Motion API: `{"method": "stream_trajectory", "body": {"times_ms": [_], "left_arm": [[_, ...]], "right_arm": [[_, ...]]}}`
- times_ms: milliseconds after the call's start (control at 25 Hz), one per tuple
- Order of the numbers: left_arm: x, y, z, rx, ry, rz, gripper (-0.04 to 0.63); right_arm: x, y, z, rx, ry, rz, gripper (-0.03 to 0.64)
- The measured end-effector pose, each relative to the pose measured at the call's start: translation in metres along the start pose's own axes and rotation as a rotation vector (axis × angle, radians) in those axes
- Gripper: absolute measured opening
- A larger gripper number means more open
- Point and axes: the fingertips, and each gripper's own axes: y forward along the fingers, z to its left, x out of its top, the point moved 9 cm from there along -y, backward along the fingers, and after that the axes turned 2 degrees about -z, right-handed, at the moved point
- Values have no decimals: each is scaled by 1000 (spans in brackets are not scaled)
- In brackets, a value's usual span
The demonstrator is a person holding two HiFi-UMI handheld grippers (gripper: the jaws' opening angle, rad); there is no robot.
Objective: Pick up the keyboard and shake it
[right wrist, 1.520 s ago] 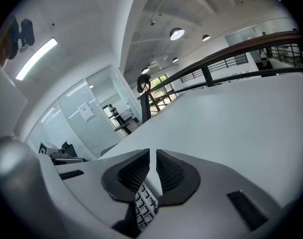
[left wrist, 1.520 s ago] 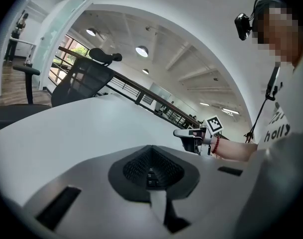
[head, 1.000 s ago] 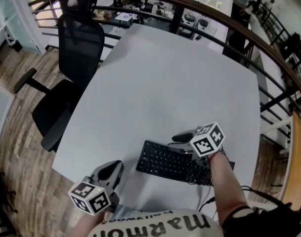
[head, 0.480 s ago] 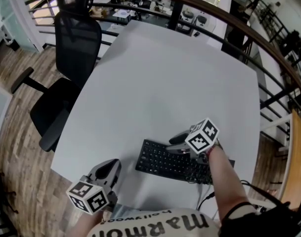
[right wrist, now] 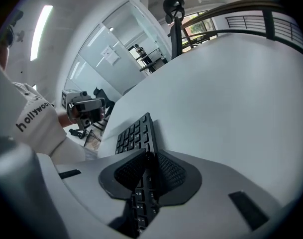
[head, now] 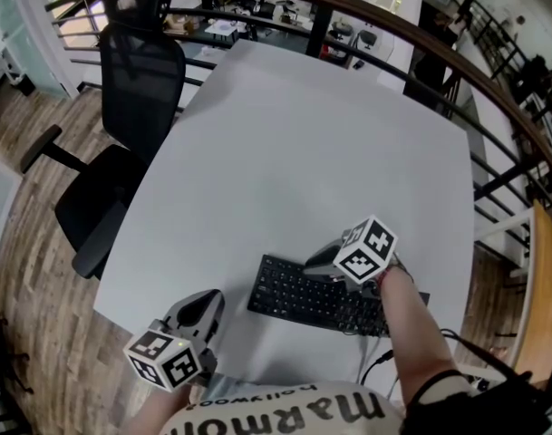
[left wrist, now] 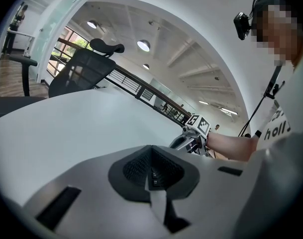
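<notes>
White table (head: pixel 303 134), office chair (head: pixel 140 89), black keyboard (head: pixel 294 295)

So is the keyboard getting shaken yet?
Not yet. Done: the right hand-held gripper is at the keyboard. In hand: its jaws have just been closing on the keyboard's far edge. Still to do: lifting it off the table and shaking it; it appears to lie flat there.
</notes>
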Motion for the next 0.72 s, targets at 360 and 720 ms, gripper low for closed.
{"method": "stream_trajectory", "body": {"times_ms": [360, 720], "left_arm": [[-8, 7, -2, -24, 20, 17, 2], [3, 41, -21, -256, -17, 61, 287]], "right_arm": [[4, -28, 23, -54, -92, -109, 92], [-1, -55, 65, -96, -190, -219, 57]]}}
